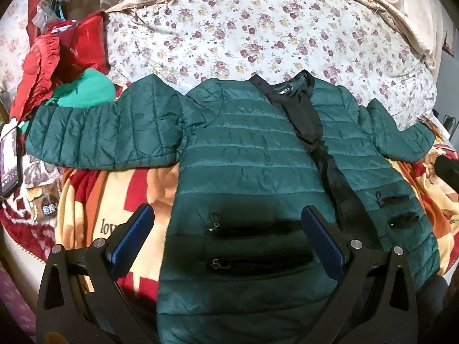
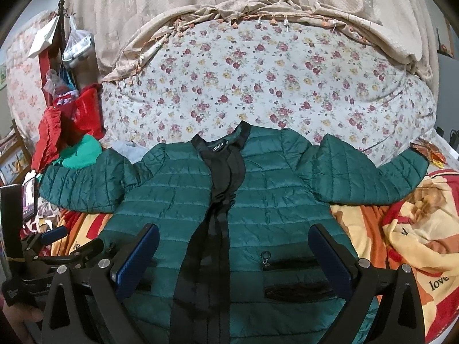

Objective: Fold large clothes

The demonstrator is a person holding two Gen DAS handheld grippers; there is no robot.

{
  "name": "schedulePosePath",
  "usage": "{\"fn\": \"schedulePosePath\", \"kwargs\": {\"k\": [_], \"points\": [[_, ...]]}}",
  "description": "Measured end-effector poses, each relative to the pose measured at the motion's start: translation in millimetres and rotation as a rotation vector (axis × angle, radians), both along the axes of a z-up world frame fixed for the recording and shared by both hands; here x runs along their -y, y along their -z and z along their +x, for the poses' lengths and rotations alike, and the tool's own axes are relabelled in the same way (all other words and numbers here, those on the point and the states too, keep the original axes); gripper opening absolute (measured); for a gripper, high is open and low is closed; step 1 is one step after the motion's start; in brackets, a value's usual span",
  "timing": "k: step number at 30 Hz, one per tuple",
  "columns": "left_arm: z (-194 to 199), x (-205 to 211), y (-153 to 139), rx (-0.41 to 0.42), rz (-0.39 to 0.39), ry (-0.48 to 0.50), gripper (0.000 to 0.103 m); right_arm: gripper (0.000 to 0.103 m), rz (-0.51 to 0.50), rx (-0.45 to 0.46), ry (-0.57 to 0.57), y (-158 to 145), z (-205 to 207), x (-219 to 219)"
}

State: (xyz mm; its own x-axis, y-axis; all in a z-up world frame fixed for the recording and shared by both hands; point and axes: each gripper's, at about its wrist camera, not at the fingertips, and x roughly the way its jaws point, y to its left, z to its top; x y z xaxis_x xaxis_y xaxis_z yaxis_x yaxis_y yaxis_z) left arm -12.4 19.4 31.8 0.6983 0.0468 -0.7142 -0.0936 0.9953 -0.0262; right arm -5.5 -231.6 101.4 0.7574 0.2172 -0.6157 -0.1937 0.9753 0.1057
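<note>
The green quilted puffer jacket [image 2: 258, 200] lies front-up and unzipped across the centre of both frames, sleeves spread toward the left and right edges, collar toward the floral bedsheet [image 2: 258, 80]. The left gripper [image 1: 226, 223] and right gripper [image 2: 233, 243] hover over the hem, both released, holding nothing. Risks: the slick shell may slip from the pads; padded fill may spring a fold open; the left sleeve [image 1: 94, 134] may drag the green garment [image 1: 89, 89] beside it at frame left.
</note>
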Motion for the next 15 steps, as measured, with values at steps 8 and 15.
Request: {"fn": "schedulePosePath", "kwargs": {"k": [8, 15], "points": [[9.0, -1.2, 1.9, -0.006, 0.000, -0.001, 0.103, 0.103, 0.016, -0.010, 0.013, 7.1, 7.7, 7.4], [9.5, 9.7, 0.8, 0.009, 0.022, 0.034, 0.103, 0.103, 0.022, 0.011, 0.021, -0.9, 13.3, 14.8]]}}
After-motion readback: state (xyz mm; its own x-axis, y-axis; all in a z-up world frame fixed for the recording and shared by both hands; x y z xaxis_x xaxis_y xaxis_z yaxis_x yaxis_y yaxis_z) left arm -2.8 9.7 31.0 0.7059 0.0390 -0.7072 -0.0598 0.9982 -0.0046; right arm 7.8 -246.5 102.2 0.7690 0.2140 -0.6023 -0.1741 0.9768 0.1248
